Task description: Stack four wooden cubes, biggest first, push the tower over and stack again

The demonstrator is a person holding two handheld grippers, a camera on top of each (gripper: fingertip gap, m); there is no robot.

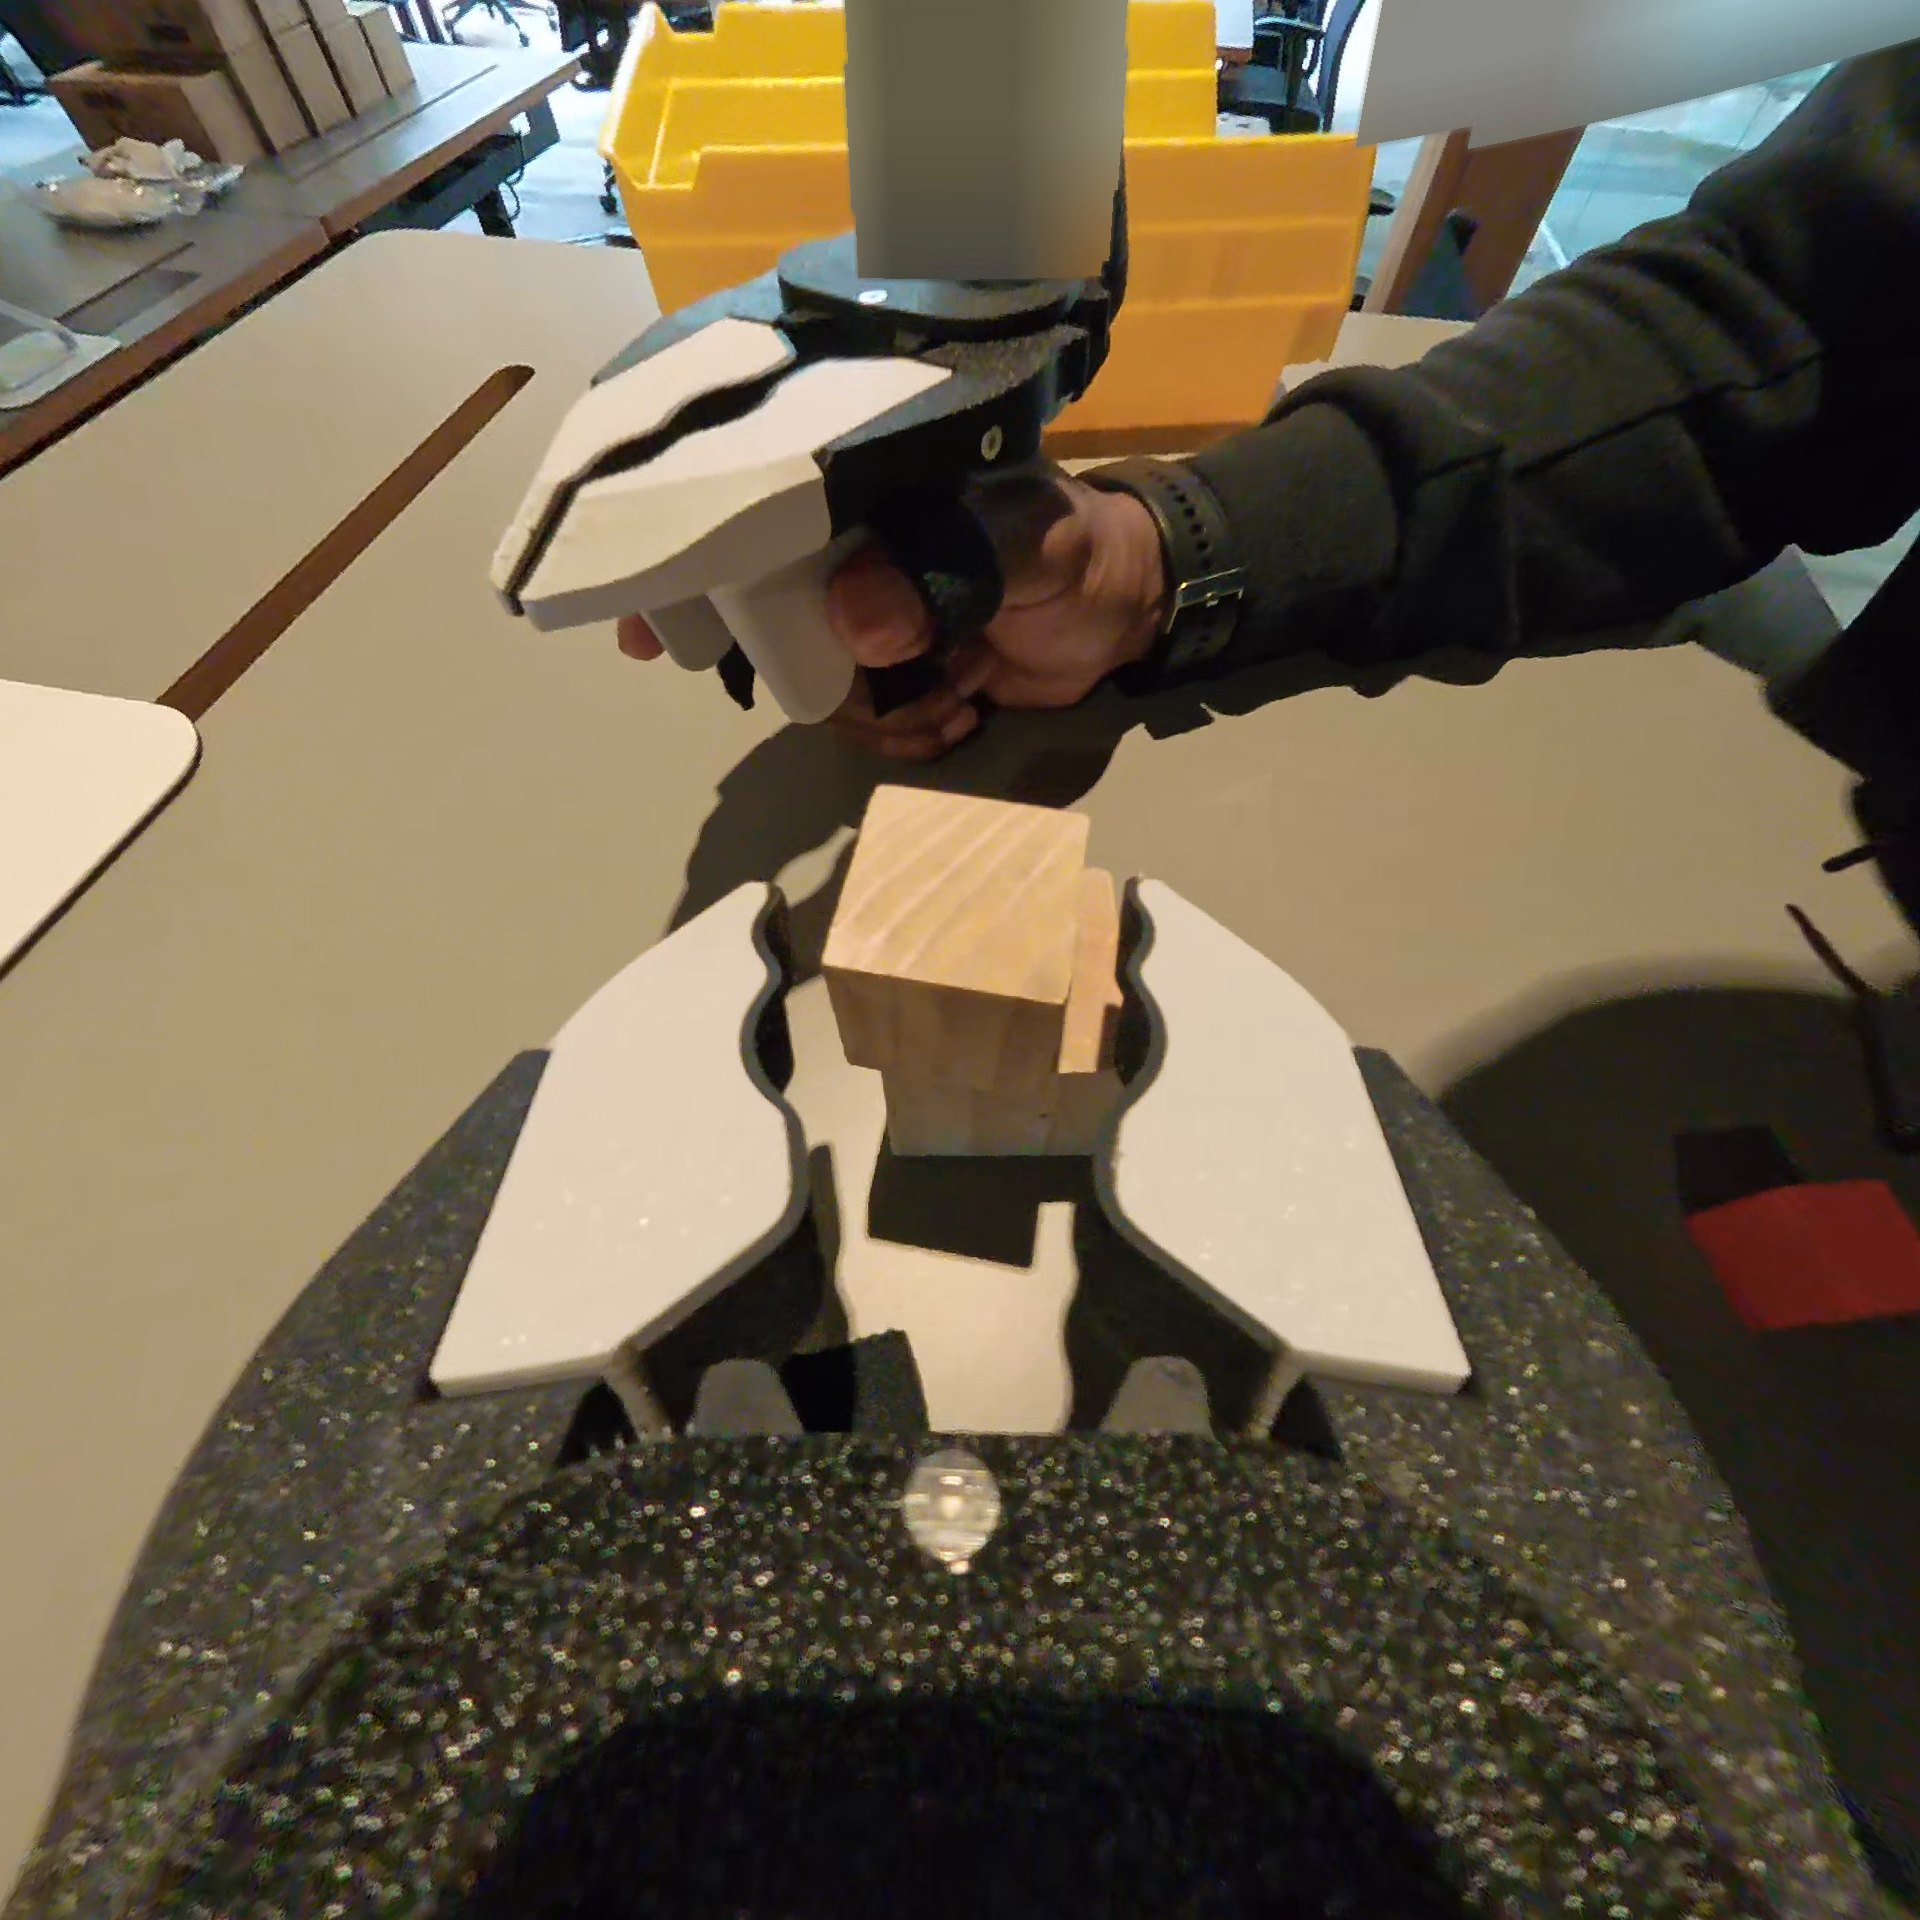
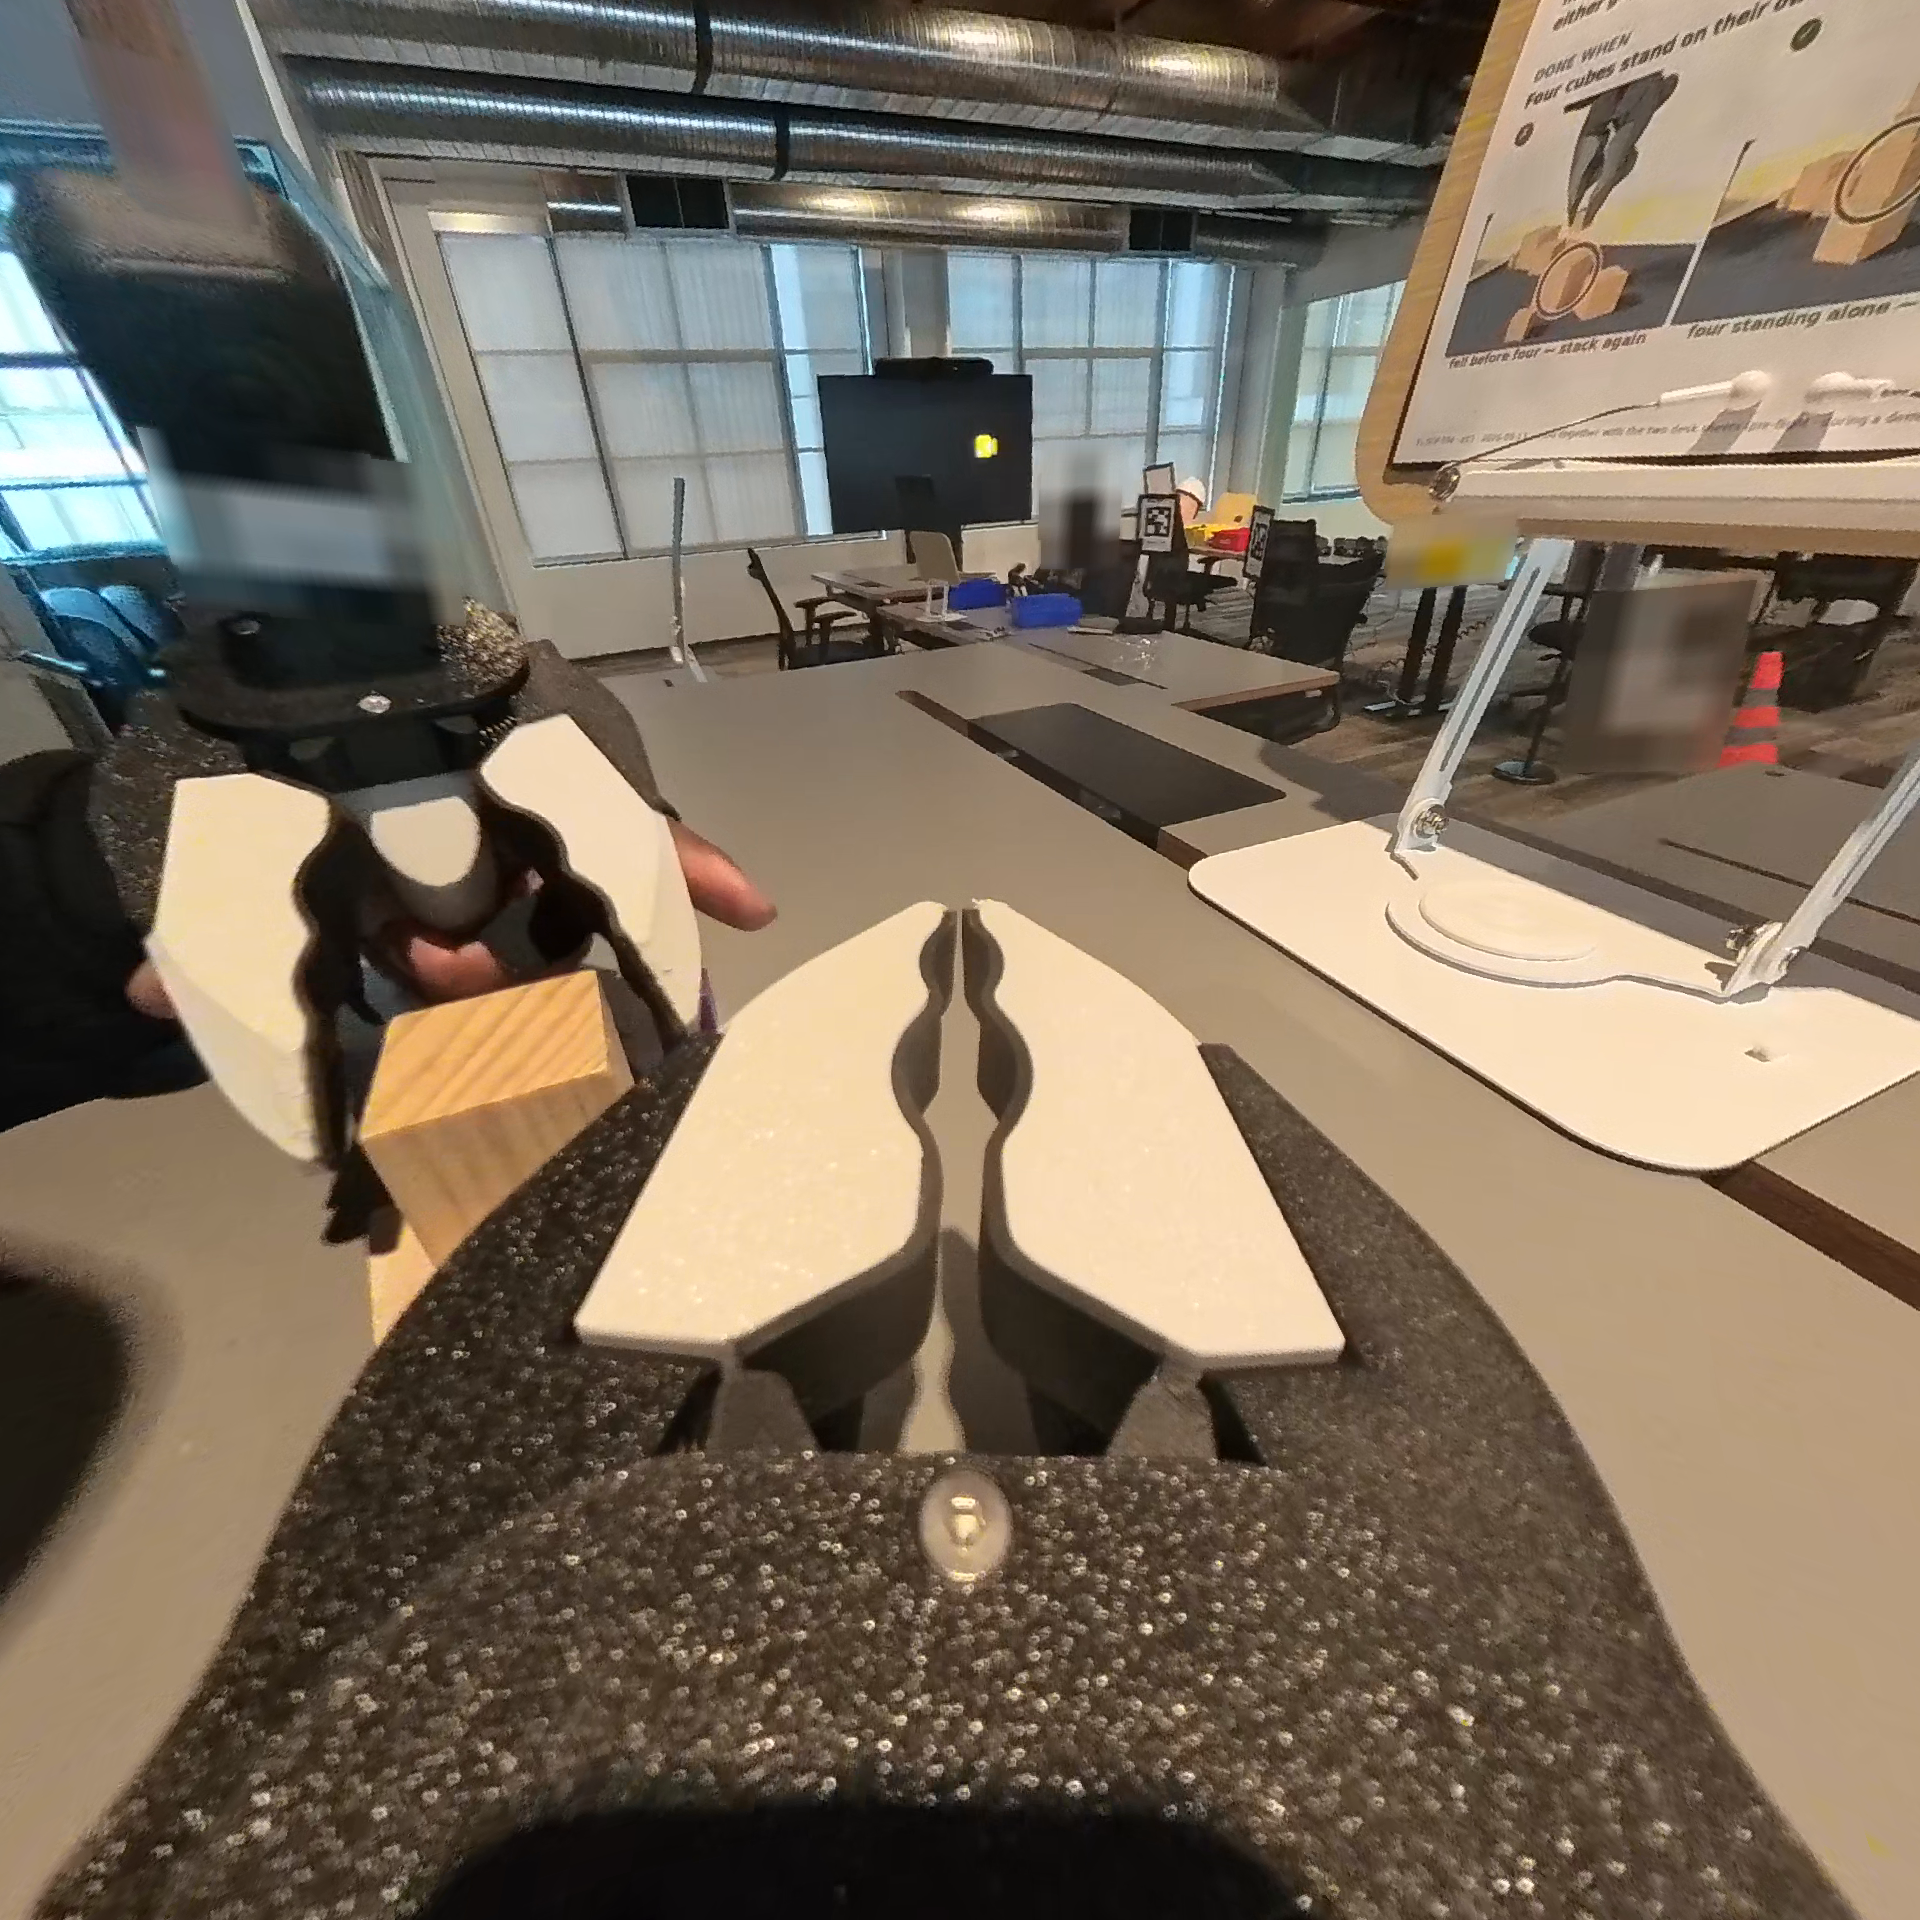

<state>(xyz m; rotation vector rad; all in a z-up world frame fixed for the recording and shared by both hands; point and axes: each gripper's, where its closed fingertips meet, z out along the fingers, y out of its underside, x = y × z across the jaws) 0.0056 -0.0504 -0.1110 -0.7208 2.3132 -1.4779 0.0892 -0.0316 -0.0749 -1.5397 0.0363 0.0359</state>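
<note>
A stack of wooden cubes stands on the grey table. Its top cube sits between the fingers of my left gripper, with a gap on each side, so the gripper is open around it. A lower cube shows under it, and another cube's edge sticks out on the right, close to the right finger. In the right wrist view the top cube shows between the left gripper's spread fingers. My right gripper is shut and empty, and hovers behind the stack in the left wrist view.
Yellow bins stand at the table's far edge. A white stand base carries an instruction board on the right. A person's dark sleeve reaches in from the right.
</note>
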